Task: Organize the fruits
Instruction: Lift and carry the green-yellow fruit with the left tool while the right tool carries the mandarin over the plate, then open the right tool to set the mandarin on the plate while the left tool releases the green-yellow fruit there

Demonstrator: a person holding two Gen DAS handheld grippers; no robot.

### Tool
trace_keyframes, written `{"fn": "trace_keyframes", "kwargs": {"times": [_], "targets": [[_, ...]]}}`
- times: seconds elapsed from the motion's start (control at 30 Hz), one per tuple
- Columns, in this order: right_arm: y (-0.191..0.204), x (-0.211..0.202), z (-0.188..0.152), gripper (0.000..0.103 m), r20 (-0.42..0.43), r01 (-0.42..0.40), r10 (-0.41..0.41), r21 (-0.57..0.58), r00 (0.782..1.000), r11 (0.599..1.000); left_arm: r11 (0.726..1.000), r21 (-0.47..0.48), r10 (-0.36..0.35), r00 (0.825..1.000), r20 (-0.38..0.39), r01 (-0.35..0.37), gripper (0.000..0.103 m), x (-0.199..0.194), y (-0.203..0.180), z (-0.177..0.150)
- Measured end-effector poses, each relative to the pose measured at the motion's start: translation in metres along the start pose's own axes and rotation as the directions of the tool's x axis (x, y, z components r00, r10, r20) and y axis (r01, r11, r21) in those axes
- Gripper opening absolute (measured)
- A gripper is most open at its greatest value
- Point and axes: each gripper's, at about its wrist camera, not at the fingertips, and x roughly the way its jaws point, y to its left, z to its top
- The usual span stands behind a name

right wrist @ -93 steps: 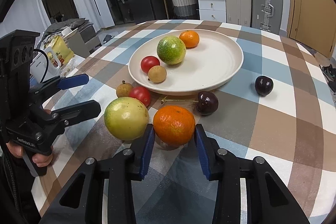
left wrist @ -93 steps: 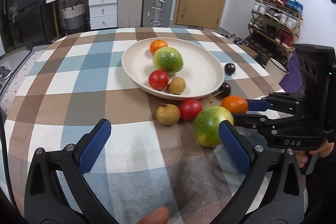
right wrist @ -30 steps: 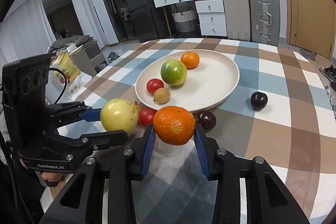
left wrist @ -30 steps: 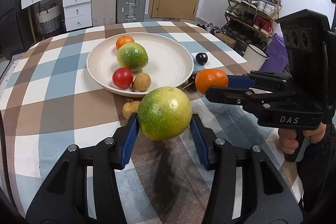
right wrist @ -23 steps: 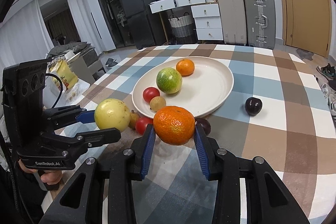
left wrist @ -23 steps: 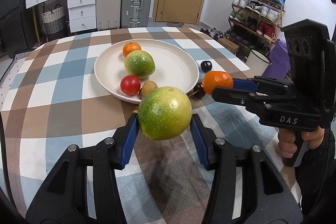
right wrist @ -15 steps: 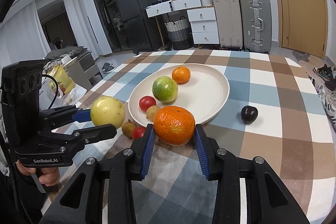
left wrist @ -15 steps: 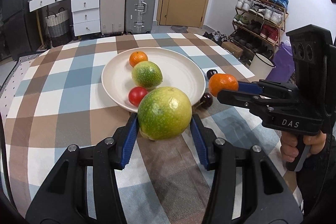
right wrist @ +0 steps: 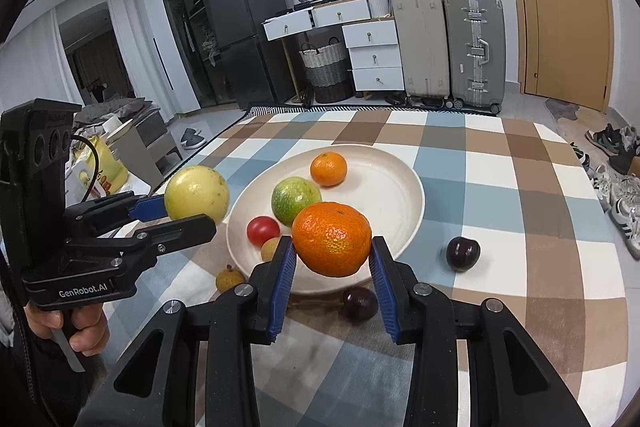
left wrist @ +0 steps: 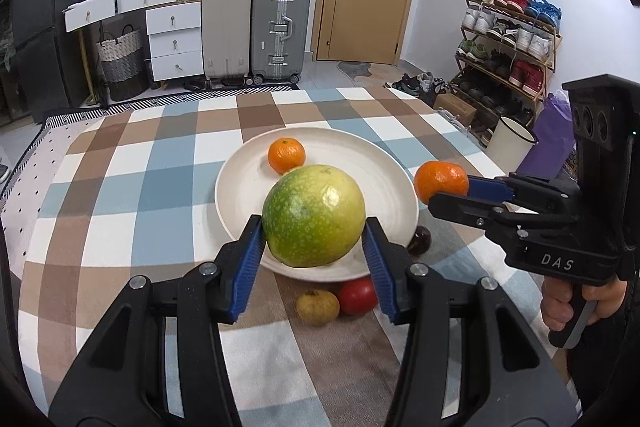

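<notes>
Above the counter (left wrist: 100, 187):
Left hand-held gripper (left wrist: 314, 247): clamped on green-yellow fruit (left wrist: 314, 221), held over the plate's near rim.
Right hand-held gripper (right wrist: 332, 259): clamped on mandarin (right wrist: 332, 239), beside the plate (right wrist: 384, 187).
Counter fruit: longan (right wrist: 229, 277), two dark plums (right wrist: 463, 253).

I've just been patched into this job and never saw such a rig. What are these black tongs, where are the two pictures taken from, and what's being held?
These are hand-held grippers, one per hand, each carrying a fisheye camera looking along its blue-padded fingers. In the left wrist picture, the left gripper clamps a large green-yellow round fruit. In the right wrist picture, the right gripper clamps an orange mandarin. Both hang above a checked tablecloth beside a cream round plate with fruit in it. Two dark cherries lie on the cloth.
</notes>
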Motion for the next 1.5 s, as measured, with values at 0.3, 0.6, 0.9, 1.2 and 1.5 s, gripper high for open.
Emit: {"fn": "trace_keyframes", "kwargs": {"times": [0.3, 0.6, 0.9, 1.2, 1.5], "targets": [[-0.004, 0.012, 0.013, 0.038, 0.016, 0.017, -0.017, 0.025, 1.0, 1.0, 0.999, -0.023, 0.031, 0.999, -0.005, -0.031, 0.047, 0.017, 0.016, 0.011], [-0.01, 0.03, 0.008, 0.038, -0.013, 0.029, -0.028, 0.045, 1.0, 0.999, 0.997, -0.043, 0.06, 0.998, -0.019, -0.06, 0.047, 0.03, 0.028, 0.009], [-0.018, 0.046, 0.005, 0.038, -0.048, 0.056, -0.052, 0.068, 0.997, 0.996, 0.998, -0.033, 0.052, 0.998, -0.028, -0.053, 0.047, 0.036, 0.023, 0.006], [-0.021, 0.034, 0.007, 0.044, -0.016, 0.092, -0.091, 0.058, 0.996, 0.994, 1.0, -0.005, 0.022, 1.0, -0.011, -0.022, 0.039, 0.032, 0.007, 0.008], [-0.033, 0.023, 0.004, 0.05, -0.006, 0.107, -0.107, 0.091, 0.994, 0.99, 0.999, 0.0, 0.034, 0.999, -0.016, -0.034, 0.04, 0.03, 0.004, 0.005]]}}
